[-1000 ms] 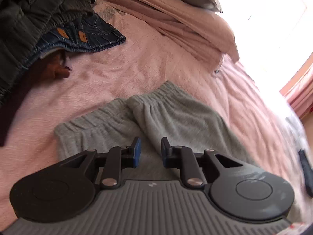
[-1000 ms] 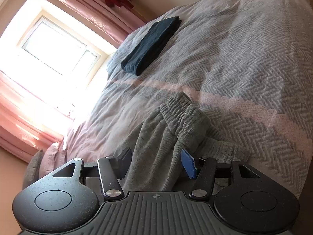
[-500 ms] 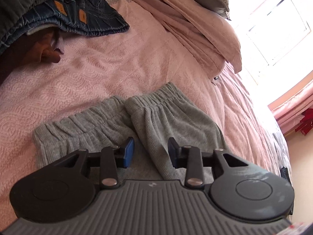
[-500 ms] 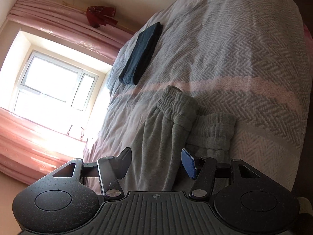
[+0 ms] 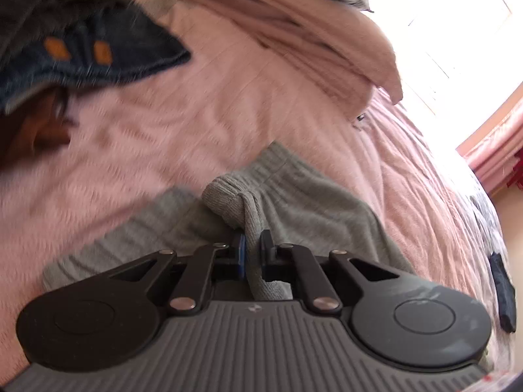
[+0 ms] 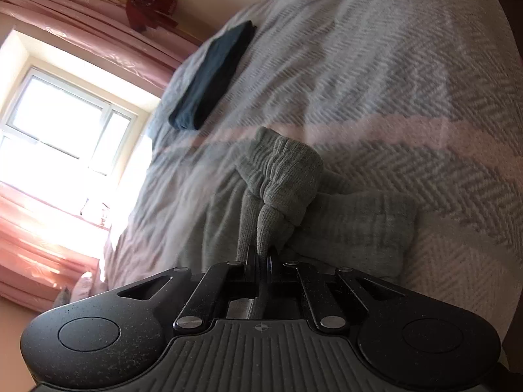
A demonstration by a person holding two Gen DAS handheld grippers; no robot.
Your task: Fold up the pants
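Note:
Grey knit pants (image 5: 313, 209) lie on the pink bedspread (image 5: 183, 137), the elastic waistband pointing away from me. My left gripper (image 5: 252, 245) is shut on a pinched ridge of the grey fabric, which rises from the bed between its blue-padded fingers. In the right wrist view the ribbed cuff end of the same pants (image 6: 284, 176) is bunched and lifted, and my right gripper (image 6: 260, 256) is shut on folds of it. The rest of the grey cloth (image 6: 359, 228) lies flat to the right of that gripper.
A heap of dark garments and blue jeans (image 5: 91, 55) lies at the upper left, with pillows (image 5: 294, 23) behind. A folded dark navy garment (image 6: 212, 75) rests further along the bed near the window (image 6: 62, 124) and pink curtains (image 6: 98, 49). A dark object (image 5: 503, 290) lies at the bed's right edge.
Both grippers went from open above the pants to shut on the grey fabric, and the pinched cloth has lifted off the bed. The left view is blurred from motion.

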